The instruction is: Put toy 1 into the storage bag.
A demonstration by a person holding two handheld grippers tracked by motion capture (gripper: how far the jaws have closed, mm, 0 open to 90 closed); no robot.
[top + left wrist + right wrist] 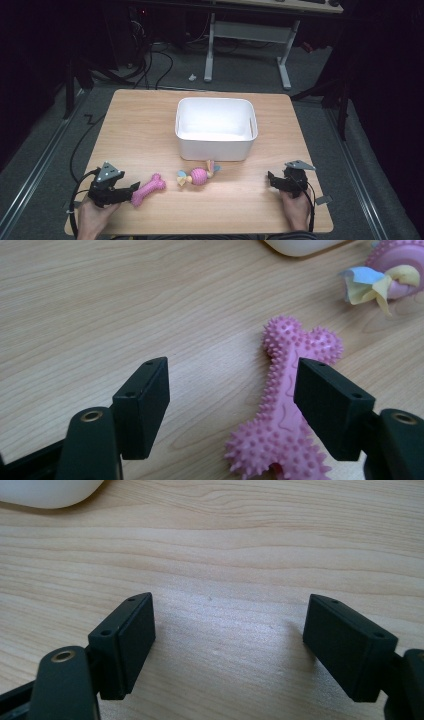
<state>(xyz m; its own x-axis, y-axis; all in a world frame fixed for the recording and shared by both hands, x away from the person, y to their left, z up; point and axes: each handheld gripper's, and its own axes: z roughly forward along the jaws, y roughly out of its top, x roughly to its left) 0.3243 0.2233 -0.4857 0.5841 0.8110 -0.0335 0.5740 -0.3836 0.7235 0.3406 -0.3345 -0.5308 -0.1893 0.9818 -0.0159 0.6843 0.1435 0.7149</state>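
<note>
At the near edge of the wooden table (150, 125), the person's left hand (92, 216) holds the left gripper (134, 188) low over the tabletop. Its jaws stand released and wide apart. In the left gripper view the pink spiky bone toy (287, 415) lies on the wood partly inside that gap, close against the right-hand jaw, with its far knobbed end reaching beyond the jaw tips. Nothing is pinched.

The right hand (295, 210) holds the right gripper (270, 179) near the table's right front corner, well apart from the toys. Its jaws are also spread, with bare wood between them in the right gripper view.

Between the two grippers, just past the bone, lies a pink ball toy with pastel fabric tufts (198, 175) at each end. It rests on the table just in front of the white bin (216, 145).

The bin stands at the middle of the table, upright, open-topped, with rounded corners. Its visible floor and inner walls are plain white, and both toys lie outside it on the wood.
</note>
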